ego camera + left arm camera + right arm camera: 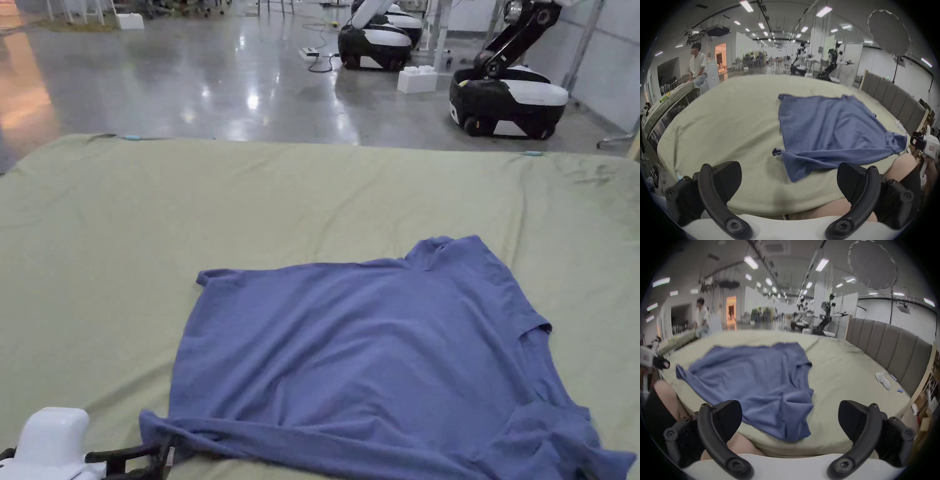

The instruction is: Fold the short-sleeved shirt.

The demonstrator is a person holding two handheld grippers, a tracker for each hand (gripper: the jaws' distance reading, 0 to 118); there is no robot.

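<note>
I see a wide bed with a pale green sheet (250, 200); a blue short-sleeved shirt (375, 350) lies spread near me, a white sock (883, 381) far right.

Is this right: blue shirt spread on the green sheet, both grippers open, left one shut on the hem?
Not quite. The left gripper holds nothing: the left gripper view shows its jaws wide apart over bare sheet, short of the shirt. The rest stands; the right gripper is open too.
</note>
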